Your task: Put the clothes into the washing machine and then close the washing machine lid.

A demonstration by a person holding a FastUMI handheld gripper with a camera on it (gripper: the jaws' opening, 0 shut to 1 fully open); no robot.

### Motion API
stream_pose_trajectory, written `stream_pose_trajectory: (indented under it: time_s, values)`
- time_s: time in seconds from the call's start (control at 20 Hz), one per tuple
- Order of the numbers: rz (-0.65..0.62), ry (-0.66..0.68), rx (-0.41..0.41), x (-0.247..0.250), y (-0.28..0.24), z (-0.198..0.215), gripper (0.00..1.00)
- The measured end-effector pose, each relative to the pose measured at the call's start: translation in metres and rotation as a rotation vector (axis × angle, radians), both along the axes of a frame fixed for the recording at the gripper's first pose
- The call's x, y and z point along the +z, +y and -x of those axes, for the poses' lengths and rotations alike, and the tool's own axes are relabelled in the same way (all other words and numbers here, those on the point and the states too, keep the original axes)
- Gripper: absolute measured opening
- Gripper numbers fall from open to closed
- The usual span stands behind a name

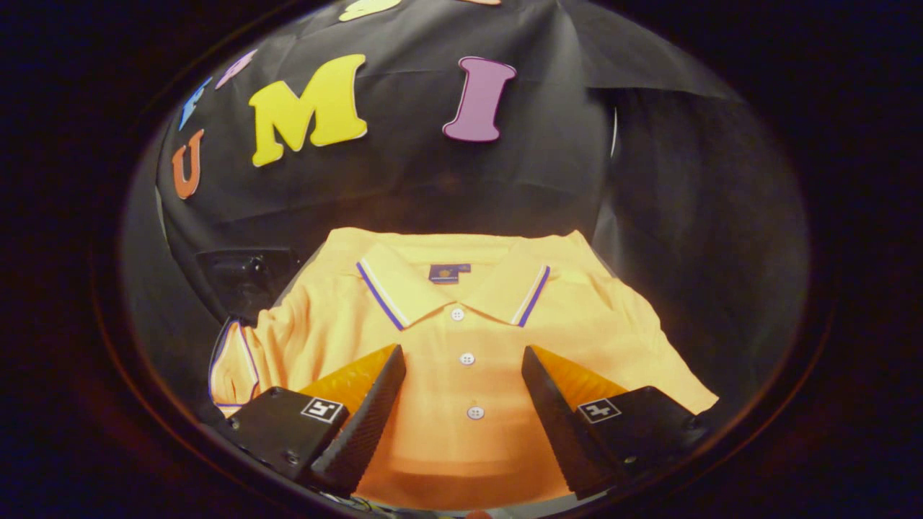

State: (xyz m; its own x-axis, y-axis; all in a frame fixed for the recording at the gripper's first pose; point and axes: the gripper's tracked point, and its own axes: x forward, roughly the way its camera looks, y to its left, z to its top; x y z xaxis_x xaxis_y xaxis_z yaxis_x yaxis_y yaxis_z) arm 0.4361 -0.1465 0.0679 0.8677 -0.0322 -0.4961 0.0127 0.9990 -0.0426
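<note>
Orange knit cloth lies spread flat beneath the claw (463, 360): a folded polo shirt (461, 324) with a soft pique weave. Its collar (453, 288) is edged with thin purple and white stripes, and a small dark label (448, 273) sits inside the neck. Three pale round buttons (466, 358) run down the placket. The claw stands wide apart above the shirt, clamping nothing, with the button placket lying between its two fingers (375, 404). The inner faces of the fingers are ribbed and wedge-shaped. Whether the fingertips touch the cloth cannot be told. One striped sleeve cuff (229, 371) shows beside the left finger. A dark boxy object (241, 277) sits beyond the shirt, before the black cloth wall (548, 144).
</note>
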Motion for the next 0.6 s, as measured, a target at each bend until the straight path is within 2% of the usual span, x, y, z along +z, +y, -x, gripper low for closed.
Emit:
stream_pose_trajectory:
  time_s: [0.15,0.25,0.5,0.6]
  values:
    - [-0.011,0.101,-0.001,0.0,0.004,0.002,1.0]
    - [0.002,0.115,0.03,0.005,0.01,-0.001,0.88]
    - [-0.053,0.098,0.005,0.004,0.015,-0.005,0.07]
    - [-0.063,0.113,-0.001,0.006,0.015,-0.002,0.05]
